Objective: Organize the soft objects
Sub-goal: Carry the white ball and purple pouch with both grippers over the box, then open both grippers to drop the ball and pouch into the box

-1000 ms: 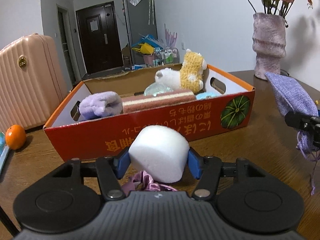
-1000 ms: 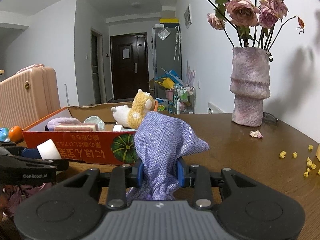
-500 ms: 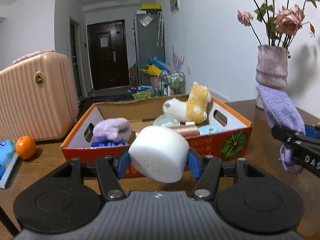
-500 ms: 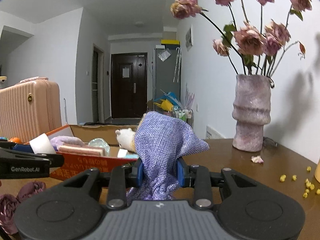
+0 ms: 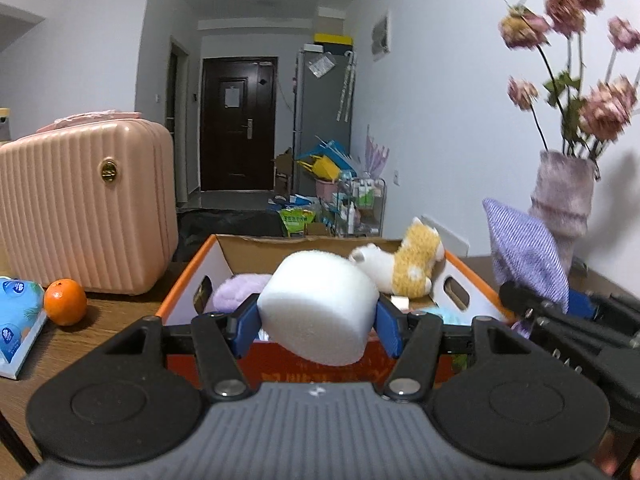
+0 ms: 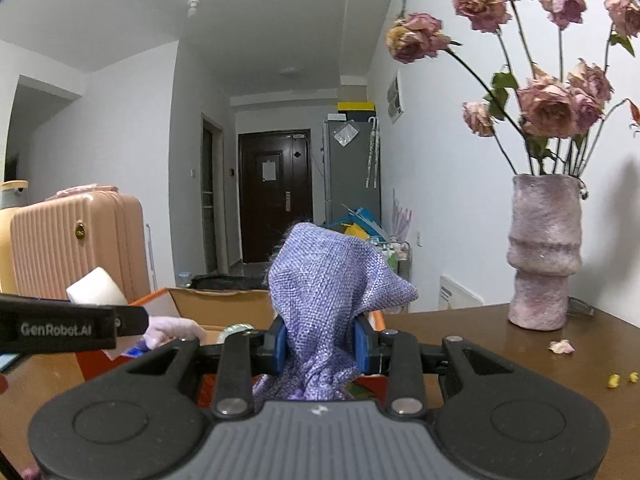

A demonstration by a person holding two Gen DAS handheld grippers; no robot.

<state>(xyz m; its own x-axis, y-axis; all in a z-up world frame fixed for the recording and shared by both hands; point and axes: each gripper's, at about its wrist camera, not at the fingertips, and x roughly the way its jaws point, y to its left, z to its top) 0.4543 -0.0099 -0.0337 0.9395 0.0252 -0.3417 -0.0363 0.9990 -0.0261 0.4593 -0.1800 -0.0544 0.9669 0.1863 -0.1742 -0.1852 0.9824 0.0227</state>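
Note:
My left gripper [image 5: 318, 312] is shut on a white foam cylinder [image 5: 318, 306], held just in front of and slightly above the near wall of an orange cardboard box [image 5: 188, 276]. Inside the box lie a yellow-and-white plush toy [image 5: 404, 266] and a lilac fluffy cloth [image 5: 236, 294]. My right gripper [image 6: 320, 346] is shut on a purple woven pouch [image 6: 326, 304], raised near the box's right end. From the left wrist view, the pouch [image 5: 526, 248] and right gripper show at the right. In the right wrist view, the foam [image 6: 96, 286] and the box [image 6: 224, 306] appear at the left.
A furry pink vase [image 6: 542, 254] of dried roses stands on the brown table [image 6: 480, 332] at the right, with petals and yellow crumbs around. A pink suitcase [image 5: 84, 204], an orange [image 5: 65, 302] and a blue tissue pack [image 5: 16, 320] are at the left.
Both grippers have risen with their loads and come closer to the box. The views tilted up, so the box sits lower in frame and the right gripper looms larger beside the left.

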